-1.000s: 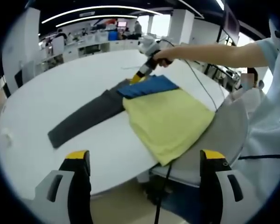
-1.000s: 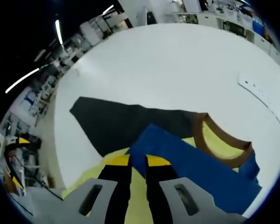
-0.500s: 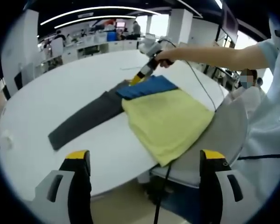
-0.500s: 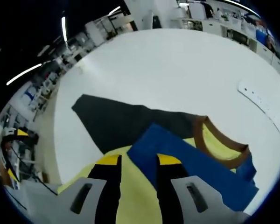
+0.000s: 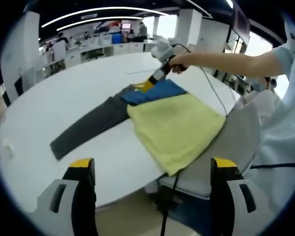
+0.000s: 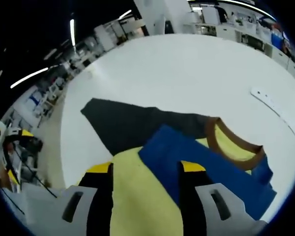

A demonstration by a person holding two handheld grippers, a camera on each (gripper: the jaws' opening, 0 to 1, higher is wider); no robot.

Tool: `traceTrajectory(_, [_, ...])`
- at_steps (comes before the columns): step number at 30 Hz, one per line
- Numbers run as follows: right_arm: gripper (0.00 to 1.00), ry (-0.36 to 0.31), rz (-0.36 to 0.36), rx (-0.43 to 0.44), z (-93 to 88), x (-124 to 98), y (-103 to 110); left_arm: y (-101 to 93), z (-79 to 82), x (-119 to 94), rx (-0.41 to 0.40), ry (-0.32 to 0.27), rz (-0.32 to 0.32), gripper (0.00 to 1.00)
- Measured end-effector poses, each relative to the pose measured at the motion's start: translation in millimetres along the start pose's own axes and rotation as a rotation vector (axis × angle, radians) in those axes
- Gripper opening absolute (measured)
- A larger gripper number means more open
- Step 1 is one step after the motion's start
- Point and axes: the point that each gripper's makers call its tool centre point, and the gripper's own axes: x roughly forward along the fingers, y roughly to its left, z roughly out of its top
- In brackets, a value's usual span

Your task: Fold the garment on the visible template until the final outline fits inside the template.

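The white round tabletop (image 5: 64,93) carries everything. On it lies the dark grey template (image 5: 86,125), a long flat piece, and it sticks out from under the garment toward 8 o'clock in the left gripper view. I think it is left partly bare so that the folded outline can be compared with it.

The garment (image 5: 177,128) is a yellow shirt with blue sleeves. It covers the near end of the template, and its lower part hangs over the tabletop edge at 5 o'clock, onto a grey chair (image 5: 236,142). One blue sleeve (image 6: 206,167) is already laid across the yellow body, and the brown collar (image 6: 233,147) is open at 2 o'clock in the right gripper view. By my judgement the fold is only partly done, because the outline is wider than the template.

The right tongs (image 5: 147,86) are stretched far over the tabletop on a long straight arm, with the tips down at the blue sleeve. In the right gripper view their jaws stand apart over the cloth and hold nothing.

The left tongs (image 5: 152,169) wait low, off the tabletop edge, well apart from the garment, with jaws wide open and empty.
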Motion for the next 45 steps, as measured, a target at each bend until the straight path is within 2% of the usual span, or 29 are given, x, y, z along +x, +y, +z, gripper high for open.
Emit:
traceTrajectory(6, [0.65, -0.041, -0.037, -0.005, -0.2, -8.6, -7.1, -1.2, 1.2, -0.3, 0.004, -0.003, 0.001, 0.94])
traceTrajectory(18, [0.85, -0.046, -0.099, -0.053, -9.2, -18.2, -12.4, -5.4, 5.1, 0.6, 0.023, -0.006, -0.008, 0.94])
traceTrajectory(25, [0.96, -0.073, -0.135, -0.076, -6.1, -28.5, -15.2, -7.3, 5.8, 1.1, 0.031, -0.004, -0.008, 0.94])
traceTrajectory(28, [0.97, -0.083, -0.133, -0.085, -5.6, -32.9, -7.8, -8.6, 7.4, 2.0, 0.036, -0.007, -0.011, 0.94])
traceTrajectory(31, [0.96, -0.083, -0.132, -0.112, -3.7, -32.4, -8.3, -10.4, 9.5, 2.1, 0.045, -0.012, -0.016, 0.94])
traceTrajectory(34, [1.00, -0.067, -0.139, -0.129, -8.0, -32.5, -7.3, -11.2, 10.5, 1.8, 0.053, -0.013, -0.018, 0.94])
traceTrajectory(38, [1.00, -0.062, -0.158, -0.151, -10.5, -34.8, -8.5, -11.3, 10.9, 0.5, 0.053, -0.018, -0.016, 0.94])
traceTrajectory(45, [1.00, -0.060, -0.165, -0.163, -16.5, -36.5, -9.3, -12.9, 10.2, -0.4, 0.055, -0.016, -0.017, 0.94])
